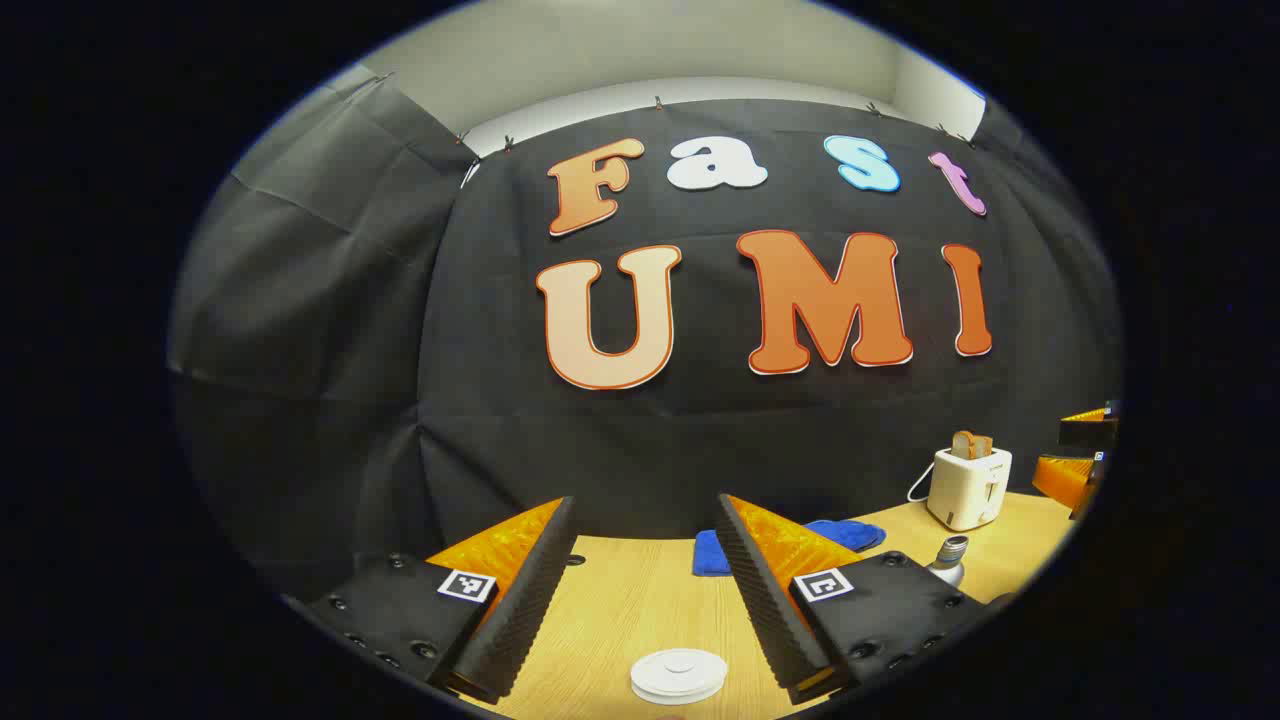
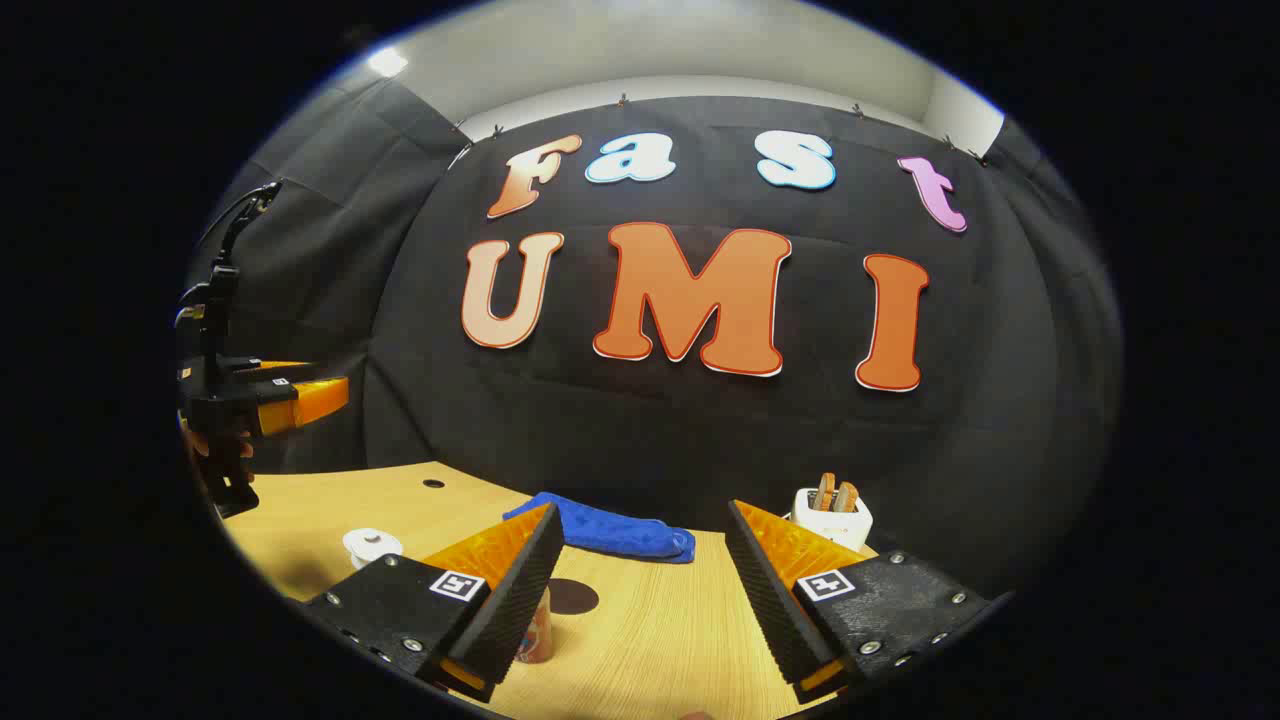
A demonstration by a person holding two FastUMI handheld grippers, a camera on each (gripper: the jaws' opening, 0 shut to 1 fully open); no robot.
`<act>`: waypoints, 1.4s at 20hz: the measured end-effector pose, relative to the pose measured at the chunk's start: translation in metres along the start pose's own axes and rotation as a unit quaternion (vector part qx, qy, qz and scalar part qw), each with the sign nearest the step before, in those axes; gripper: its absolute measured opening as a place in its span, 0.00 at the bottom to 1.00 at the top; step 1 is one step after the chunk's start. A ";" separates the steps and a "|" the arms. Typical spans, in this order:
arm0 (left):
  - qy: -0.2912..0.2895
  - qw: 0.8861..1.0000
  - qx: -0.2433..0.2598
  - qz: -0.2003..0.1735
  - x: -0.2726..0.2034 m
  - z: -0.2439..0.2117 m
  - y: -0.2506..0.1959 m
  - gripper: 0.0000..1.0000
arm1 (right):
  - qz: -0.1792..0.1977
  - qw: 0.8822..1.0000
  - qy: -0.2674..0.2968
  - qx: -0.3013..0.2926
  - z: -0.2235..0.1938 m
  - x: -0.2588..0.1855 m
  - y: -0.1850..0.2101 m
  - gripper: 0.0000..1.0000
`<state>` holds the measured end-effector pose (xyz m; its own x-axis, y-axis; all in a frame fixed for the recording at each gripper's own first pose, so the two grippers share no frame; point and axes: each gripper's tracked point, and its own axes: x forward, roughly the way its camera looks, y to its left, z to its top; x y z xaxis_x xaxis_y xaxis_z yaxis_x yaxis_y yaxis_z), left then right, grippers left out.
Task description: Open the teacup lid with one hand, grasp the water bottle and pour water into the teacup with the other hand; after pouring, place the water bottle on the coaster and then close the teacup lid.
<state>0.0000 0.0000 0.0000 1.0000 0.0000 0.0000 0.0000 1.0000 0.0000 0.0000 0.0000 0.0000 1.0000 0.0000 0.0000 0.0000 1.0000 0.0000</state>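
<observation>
The white teacup lid (image 1: 678, 675) lies low between the fingers of my left gripper (image 1: 645, 510), which is open and holds nothing. In the right gripper view the lidded teacup (image 2: 372, 546) stands at the left on the wooden table (image 2: 640, 640). The water bottle (image 2: 537, 630) stands just behind the left finger of my right gripper (image 2: 642, 510), partly hidden; that gripper is open and holds nothing. The bottle's silver top (image 1: 948, 558) also peeks past the left gripper's right finger. A dark round coaster (image 2: 573, 596) lies beside the bottle.
A blue cloth (image 2: 600, 530) lies at the back of the table. A white toaster (image 1: 968, 487) with bread slices stands at the back right. A hand holds the left gripper (image 2: 290, 395) above the table's left side.
</observation>
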 end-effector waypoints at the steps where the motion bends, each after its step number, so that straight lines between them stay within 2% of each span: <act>1: -0.001 1.000 -0.005 0.000 0.001 0.003 0.002 0.96 | 0.001 1.000 0.000 0.000 0.004 0.003 0.001 0.98; 2: -0.001 1.000 -0.010 -0.003 0.003 0.007 0.001 0.93 | 0.000 1.000 -0.001 0.000 0.008 0.004 0.000 0.98; 10: -0.006 1.000 -0.009 -0.006 0.006 0.028 0.006 0.96 | 0.021 1.000 -0.008 -0.006 0.026 0.005 0.017 0.98; 12: -0.005 1.000 -0.008 -0.007 0.009 0.031 0.005 0.89 | 0.025 1.000 -0.012 -0.006 0.031 0.006 0.021 0.98; 15: -0.004 1.000 -0.010 -0.011 0.011 0.033 0.003 0.93 | 0.028 1.000 -0.012 -0.009 0.031 0.007 0.023 0.98; 17: 0.001 1.000 -0.010 -0.023 0.014 0.028 -0.006 0.96 | 0.030 0.999 -0.008 -0.007 0.028 0.009 0.025 0.98; 20: 0.017 0.999 -0.012 -0.036 0.016 0.014 -0.013 0.93 | 0.036 0.999 0.003 -0.001 0.015 0.012 0.026 0.98; 22: 0.026 0.999 -0.007 -0.039 0.016 0.003 -0.012 0.96 | 0.042 0.999 0.011 -0.002 0.006 0.012 0.029 0.98; 23: 0.032 0.999 -0.005 -0.043 0.016 -0.006 -0.016 0.90 | 0.045 0.999 0.015 -0.002 0.001 0.012 0.030 0.98; 24: 0.042 0.998 -0.004 -0.049 0.016 -0.016 -0.018 0.90 | 0.050 0.999 0.019 -0.001 -0.005 0.011 0.032 0.98; 25: 0.052 0.997 -0.004 -0.056 0.016 -0.027 -0.021 0.96 | 0.056 0.998 0.023 0.001 -0.011 0.011 0.035 0.98; 26: 0.062 0.996 -0.002 -0.058 0.016 -0.037 -0.021 0.96 | 0.061 0.998 0.028 0.004 -0.017 0.010 0.038 0.98; 28: 0.078 0.995 0.002 -0.061 0.013 -0.056 -0.020 0.90 | 0.069 0.997 0.043 0.010 -0.031 0.010 0.042 0.98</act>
<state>0.0127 -0.0203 -0.0564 0.9805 -0.1202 -0.1556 0.1208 0.9927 -0.0051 0.0098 0.0422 -0.0308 0.9868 0.1385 -0.0835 -0.1367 0.9903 0.0264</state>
